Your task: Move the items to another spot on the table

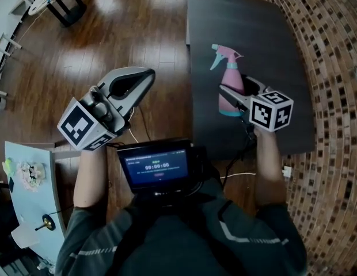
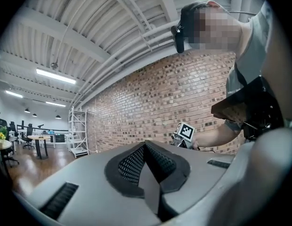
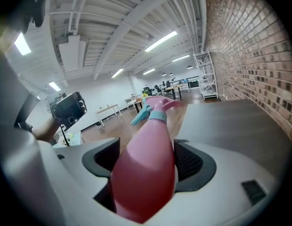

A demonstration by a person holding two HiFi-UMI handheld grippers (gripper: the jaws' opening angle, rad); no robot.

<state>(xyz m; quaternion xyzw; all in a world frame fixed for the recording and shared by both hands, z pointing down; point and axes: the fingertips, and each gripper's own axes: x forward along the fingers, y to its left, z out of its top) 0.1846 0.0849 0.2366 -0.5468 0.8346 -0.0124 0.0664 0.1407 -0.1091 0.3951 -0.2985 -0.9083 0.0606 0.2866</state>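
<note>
Head view: a pink bottle (image 1: 231,76) with a teal trigger (image 1: 216,61) sits at the centre right of the frame, over the dark worktop (image 1: 247,27) that fills the upper right. The right claw (image 1: 236,91) reaches in from the lower right and brackets the bottle's lower body. The left claw (image 1: 145,77) is at the centre left, over the wooden floor (image 1: 109,39), well apart from both.

Left gripper view: its jaws are pressed together with nothing between them. A brick wall (image 2: 155,93) lies beyond.

Right gripper view: the jaws stand wide, one pad on each side of the bottle's round body, and the grip looks firm. The neck and trigger lean away toward the upper centre of the frame.

The main risk, as I judge it, lies in the bottle's shape. The body is smooth and tapers upward, and it is gripped low with the head out ahead. A fast swing or a wrist roll could let it pivot or slide between the pads. Set down tilted or near the worktop's edge, it could tip over or fall to the floor.
</note>
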